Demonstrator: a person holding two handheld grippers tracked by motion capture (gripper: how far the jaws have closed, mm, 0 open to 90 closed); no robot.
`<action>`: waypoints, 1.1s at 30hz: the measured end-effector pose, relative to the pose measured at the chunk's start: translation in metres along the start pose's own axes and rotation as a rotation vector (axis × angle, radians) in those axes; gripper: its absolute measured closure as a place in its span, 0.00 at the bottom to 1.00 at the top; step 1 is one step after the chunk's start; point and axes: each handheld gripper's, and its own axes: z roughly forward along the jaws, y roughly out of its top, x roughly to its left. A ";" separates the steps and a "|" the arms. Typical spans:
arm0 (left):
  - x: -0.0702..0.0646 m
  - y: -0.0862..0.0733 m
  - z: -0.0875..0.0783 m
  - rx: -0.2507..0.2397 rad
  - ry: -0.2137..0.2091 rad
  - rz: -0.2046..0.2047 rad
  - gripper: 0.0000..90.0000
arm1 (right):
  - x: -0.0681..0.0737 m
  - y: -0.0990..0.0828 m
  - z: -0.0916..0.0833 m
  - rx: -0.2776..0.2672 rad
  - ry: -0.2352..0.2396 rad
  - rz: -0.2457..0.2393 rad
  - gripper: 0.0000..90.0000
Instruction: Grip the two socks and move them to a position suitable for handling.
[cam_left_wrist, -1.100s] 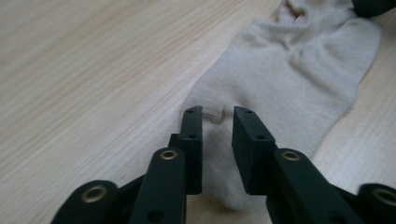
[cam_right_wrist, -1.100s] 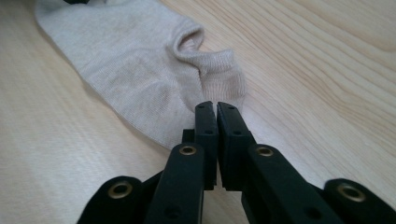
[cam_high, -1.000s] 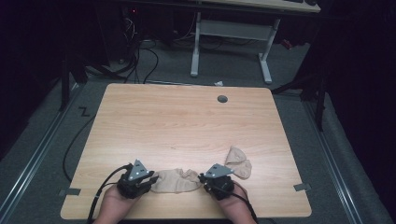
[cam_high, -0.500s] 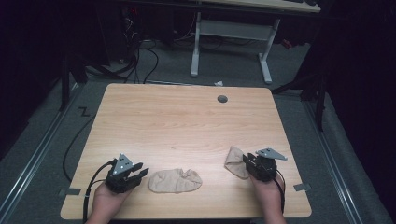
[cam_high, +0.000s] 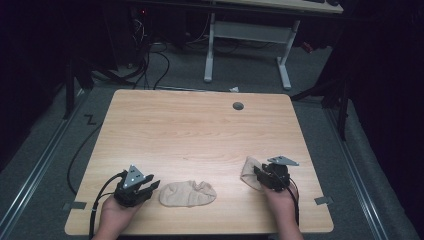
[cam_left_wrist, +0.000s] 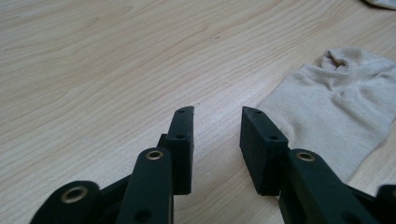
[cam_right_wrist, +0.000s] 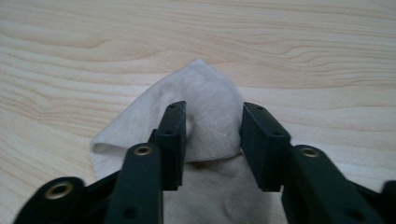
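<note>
Two socks lying apart. Right gripper (cam_right_wrist: 212, 140) is straddling the crumpled sock (cam_right_wrist: 205, 93), jaws just opening, spread; left gripper (cam_left_wrist: 215, 140) gaping, empty. Advise pinching one layer squarely at the cuff.

In the high view, the bottom edge is cutting off both forearms, and the right gripper (cam_high: 261, 175) is covering the near part of the second sock (cam_high: 249, 172), so whether its jaws are touching the cloth is too small to tell there. In the right gripper view, that sock (cam_right_wrist: 205, 100) is running out under the jaws and past the bottom edge. In the left gripper view, the first sock (cam_left_wrist: 336, 109) is being cropped by the right edge, and a pale scrap at the top right corner is too cut off to identify.
</note>
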 end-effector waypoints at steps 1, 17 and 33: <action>0.000 0.000 0.000 0.000 0.000 0.000 0.73 | 0.001 0.000 0.001 0.008 0.007 -0.011 0.75; -0.002 0.001 0.002 0.004 0.001 0.011 0.73 | 0.019 0.009 -0.015 -0.076 -0.011 -0.131 0.92; -0.002 0.000 -0.002 -0.003 0.005 0.021 0.73 | 0.091 0.050 0.021 -0.066 -0.010 -0.330 0.92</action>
